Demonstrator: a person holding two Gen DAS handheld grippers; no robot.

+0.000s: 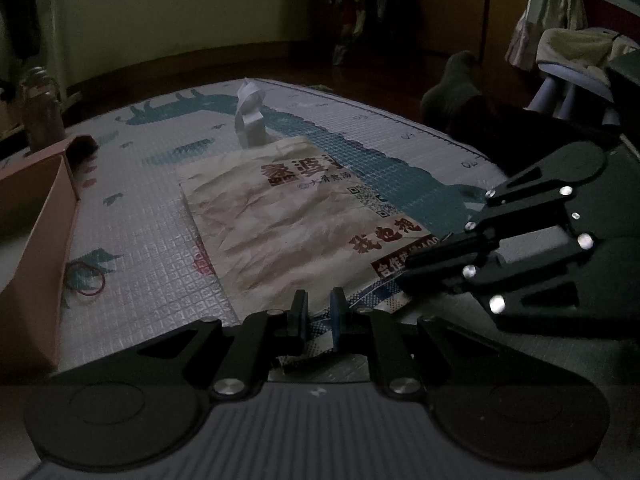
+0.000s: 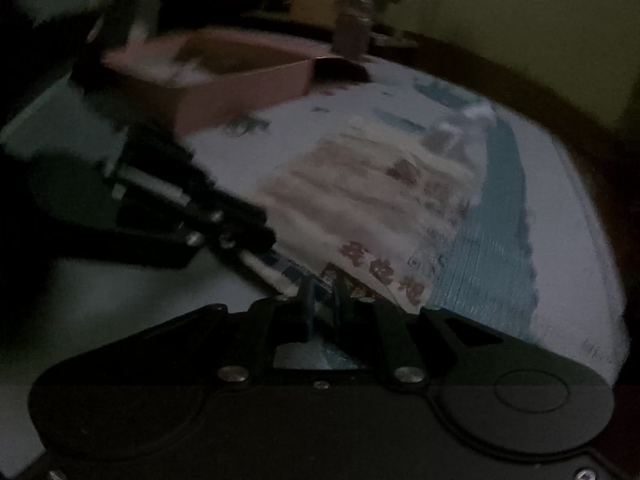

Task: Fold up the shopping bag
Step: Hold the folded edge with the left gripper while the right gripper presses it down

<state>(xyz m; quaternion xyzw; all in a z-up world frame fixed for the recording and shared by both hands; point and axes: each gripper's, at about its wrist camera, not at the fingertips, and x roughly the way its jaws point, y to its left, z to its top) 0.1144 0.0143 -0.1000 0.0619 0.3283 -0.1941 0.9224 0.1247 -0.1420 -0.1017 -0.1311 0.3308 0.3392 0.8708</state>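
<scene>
The shopping bag lies flat on the mat, not yet folded. The left gripper and right gripper each pinch its near edge.

This is a dim room in someone's home, and the work happens down on the floor: a quilted foam play mat printed with teal animal shapes lies over dark wooden floorboards that run to a plain pale wall. Clothes hang in the far corner, a pale stool piled with folded fabric stands at the right, and a person's socked foot rests at the mat's edge. A pink cardboard box and loose rubber bands lie on the mat, ordinary household clutter.
</scene>
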